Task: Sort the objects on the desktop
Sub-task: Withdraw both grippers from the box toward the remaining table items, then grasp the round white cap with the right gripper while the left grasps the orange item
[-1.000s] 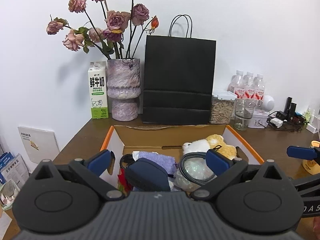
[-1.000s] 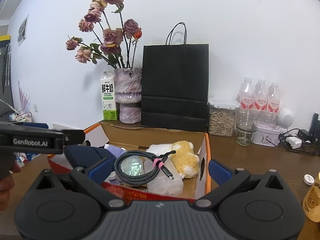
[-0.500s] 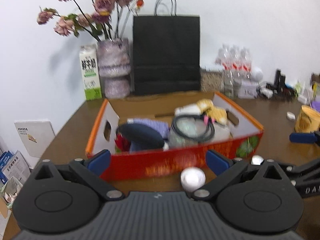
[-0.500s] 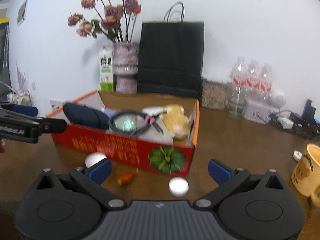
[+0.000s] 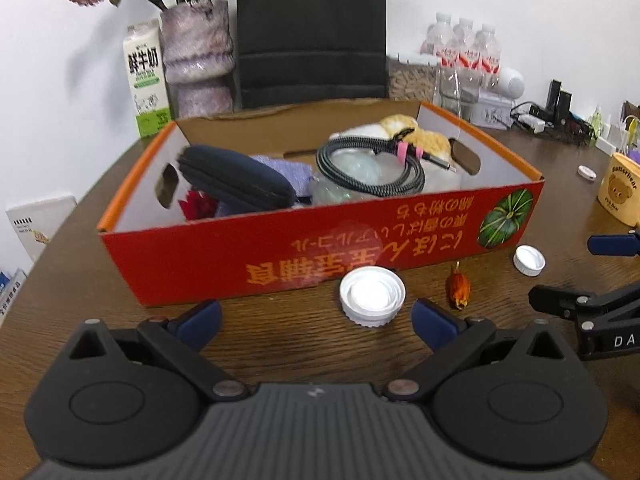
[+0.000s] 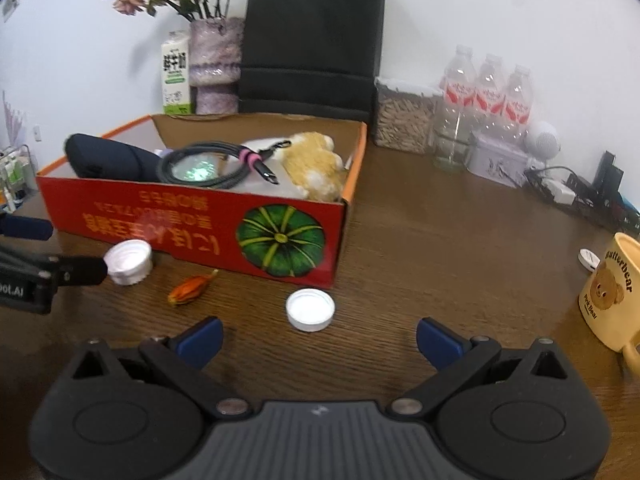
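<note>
A red cardboard box [image 5: 280, 248] [image 6: 192, 216] sits mid-table, holding a dark zip case [image 5: 236, 178], a coiled braided cable [image 5: 370, 168] and a plush toy [image 6: 316, 164]. In front of it lie a large white cap [image 5: 372, 296] [image 6: 129, 261], a smaller white cap [image 5: 529, 260] [image 6: 310, 309] and a dried orange bud [image 5: 459, 286] [image 6: 188, 290]. My left gripper [image 5: 316, 320] hovers open just short of the large cap. Open too, my right gripper [image 6: 318, 338] sits just behind the smaller cap.
A yellow bear mug [image 6: 612, 292] stands at the right, with another small white cap [image 6: 588, 258] beside it. Along the back wall are a milk carton [image 5: 146, 80], vase [image 5: 198, 60], black paper bag [image 5: 312, 32], seed jar [image 6: 404, 120], water bottles [image 6: 488, 96] and cables [image 6: 568, 188].
Both grippers have pulled back and dropped from over the box to the table in front of it. The caps and the bud have come into view. Both stay open.
</note>
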